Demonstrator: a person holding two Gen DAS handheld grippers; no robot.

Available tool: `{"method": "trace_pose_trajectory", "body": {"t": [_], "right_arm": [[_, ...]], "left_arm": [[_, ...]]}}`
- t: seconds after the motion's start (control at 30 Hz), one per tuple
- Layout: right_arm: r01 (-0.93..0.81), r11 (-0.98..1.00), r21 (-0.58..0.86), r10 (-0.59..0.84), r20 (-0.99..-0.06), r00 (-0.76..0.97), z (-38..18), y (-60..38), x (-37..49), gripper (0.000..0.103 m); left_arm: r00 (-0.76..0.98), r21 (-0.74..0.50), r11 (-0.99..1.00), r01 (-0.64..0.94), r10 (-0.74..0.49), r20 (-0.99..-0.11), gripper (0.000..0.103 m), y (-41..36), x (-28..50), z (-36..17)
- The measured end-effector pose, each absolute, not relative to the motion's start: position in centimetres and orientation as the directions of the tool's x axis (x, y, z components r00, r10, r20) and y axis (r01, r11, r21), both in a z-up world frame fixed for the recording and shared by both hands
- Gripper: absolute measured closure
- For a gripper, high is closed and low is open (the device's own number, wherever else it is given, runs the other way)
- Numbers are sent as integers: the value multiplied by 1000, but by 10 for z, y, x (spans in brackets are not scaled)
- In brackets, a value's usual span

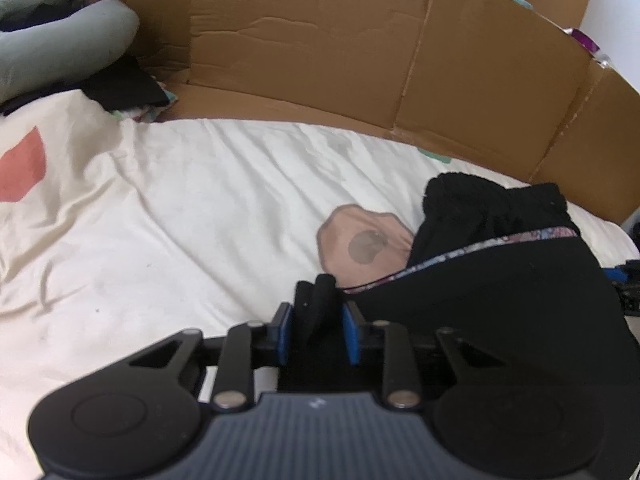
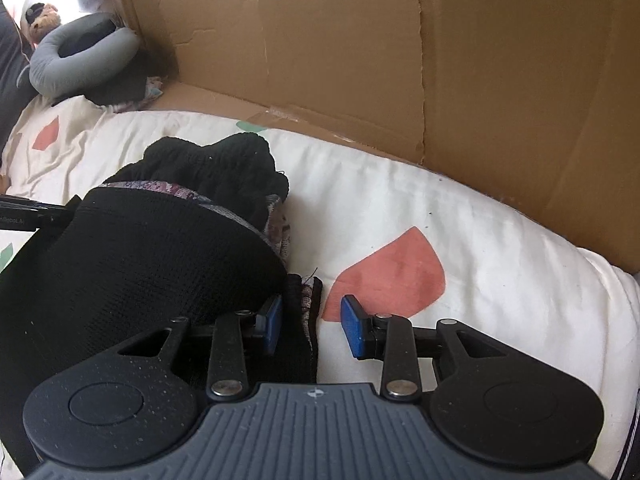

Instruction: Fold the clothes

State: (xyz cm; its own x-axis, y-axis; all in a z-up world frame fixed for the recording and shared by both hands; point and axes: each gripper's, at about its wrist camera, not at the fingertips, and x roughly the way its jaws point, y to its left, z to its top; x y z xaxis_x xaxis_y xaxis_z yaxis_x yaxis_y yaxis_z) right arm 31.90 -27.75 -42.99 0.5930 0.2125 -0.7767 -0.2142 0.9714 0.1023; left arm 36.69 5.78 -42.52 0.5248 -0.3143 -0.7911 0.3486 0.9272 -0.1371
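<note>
A black knit garment (image 1: 500,264) with a patterned inner lining lies on the white bed sheet (image 1: 180,220). My left gripper (image 1: 317,330) has its blue pads closed on a folded black edge of the garment. In the right wrist view the same garment (image 2: 152,264) spreads to the left. My right gripper (image 2: 313,326) stands open, with a black corner of the garment lying between its blue pads against the left one; the right pad is apart from the cloth.
A brown cardboard wall (image 1: 340,48) runs along the far side of the bed, also in the right wrist view (image 2: 400,60). A grey neck pillow (image 2: 80,64) and dark clothes (image 1: 124,88) lie at the far left corner.
</note>
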Motion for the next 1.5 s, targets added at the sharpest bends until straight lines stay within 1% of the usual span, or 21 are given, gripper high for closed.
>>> {"method": "trace_pose_trajectory", "body": {"t": [0.03, 0.07, 0.1, 0.2, 0.3, 0.37, 0.4, 0.43, 0.5, 0.63, 0.83, 0.97, 1.13, 1.27, 1.5], "right_arm": [[-227, 969, 100, 218, -777, 591, -430, -276, 319, 73], [-242, 965, 97, 225, -776, 589, -430, -274, 319, 82], [-258, 962, 91, 231, -777, 586, -430, -272, 318, 86], [-271, 961, 54, 208, -788, 580, -430, -264, 319, 89], [-278, 959, 50, 208, -792, 574, -428, -263, 320, 94], [-282, 958, 48, 210, -788, 579, -427, -265, 318, 95], [-279, 959, 49, 210, -785, 583, -427, -266, 317, 95], [-272, 961, 50, 207, -782, 588, -425, -268, 317, 95], [-246, 968, 50, 194, -772, 605, -422, -272, 316, 95], [-223, 974, 39, 176, -746, 642, -412, -280, 313, 96], [-173, 982, 80, 178, -707, 685, -393, -296, 308, 96], [-200, 978, 65, 193, -655, 731, -372, -297, 298, 96], [-213, 975, 58, 204, -611, 765, -351, -299, 287, 96], [-196, 978, 64, 196, -598, 777, -344, -304, 288, 96], [-172, 983, 66, 176, -609, 773, -342, -309, 298, 96]], "left_arm": [[523, -134, 927, 350, -312, -793, 75, 57, 367, -425], [520, -132, 927, 351, -310, -796, 75, 55, 368, -425], [517, -130, 927, 351, -307, -799, 75, 54, 368, -425], [507, -134, 929, 344, -304, -807, 75, 52, 371, -425], [512, -126, 933, 338, -295, -807, 75, 51, 369, -425], [521, -110, 932, 345, -288, -803, 79, 48, 367, -424], [523, -109, 929, 353, -292, -801, 88, 47, 365, -423], [524, -112, 928, 355, -296, -799, 91, 47, 364, -422], [540, -105, 933, 344, -288, -791, 93, 48, 361, -418], [588, -66, 940, 335, -264, -764, 94, 50, 353, -408], [641, -68, 944, 323, -271, -718, 94, 62, 344, -385], [666, -58, 942, 332, -277, -692, 94, 63, 337, -370], [688, -48, 936, 348, -289, -666, 94, 60, 337, -355], [692, -63, 935, 348, -302, -655, 94, 56, 346, -349], [672, -22, 916, 400, -309, -674, 94, 41, 365, -347]]}}
